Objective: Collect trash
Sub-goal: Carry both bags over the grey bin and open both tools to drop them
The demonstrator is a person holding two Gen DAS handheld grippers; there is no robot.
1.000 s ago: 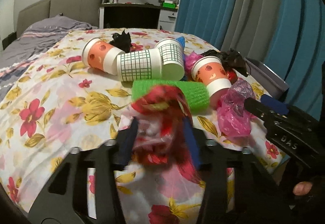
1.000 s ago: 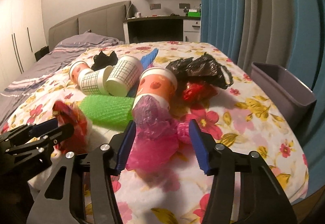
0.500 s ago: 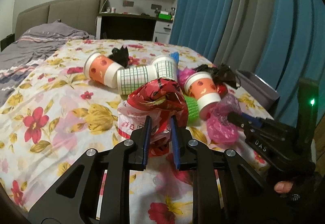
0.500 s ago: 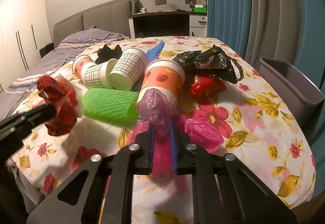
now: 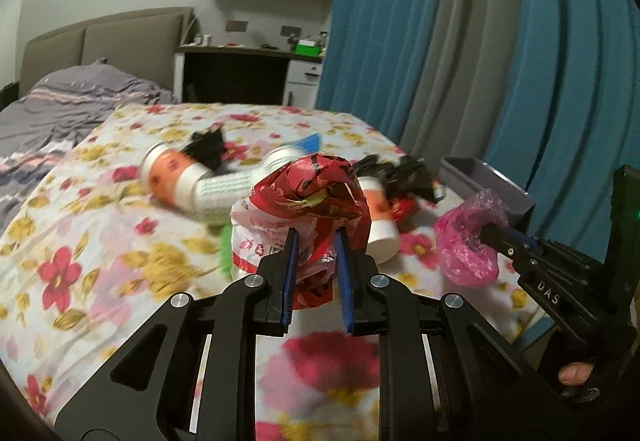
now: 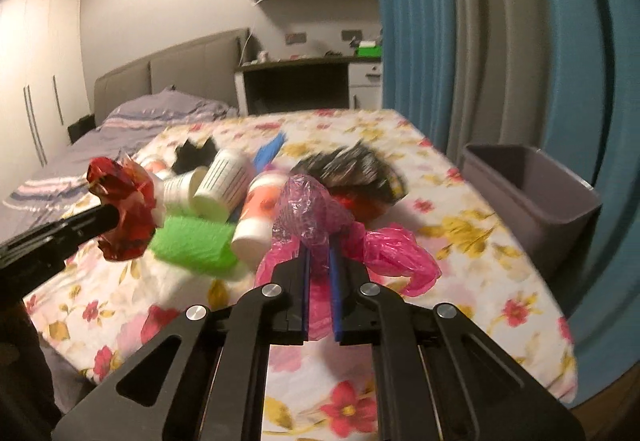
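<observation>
The grey bin [image 6: 532, 197] beside the bed [image 6: 460, 241] shows nothing inside. Left gripper [image 5: 316, 241] now clamps the red wrapper [image 5: 312, 193], right gripper [image 6: 320, 253] the pink bag [image 6: 384, 249], both lifted since earlier.

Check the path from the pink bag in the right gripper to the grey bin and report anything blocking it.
Nothing visible blocks it. The right gripper is shut on the pink bag; only bare floral bedspread lies between it and the open-topped grey bin beside the bed.

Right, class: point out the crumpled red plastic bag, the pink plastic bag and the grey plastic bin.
crumpled red plastic bag [image 5: 316, 193], left wrist view, bunched top
pink plastic bag [image 6: 312, 213], right wrist view, upper bulge
grey plastic bin [image 6: 536, 193], right wrist view, front wall
</observation>
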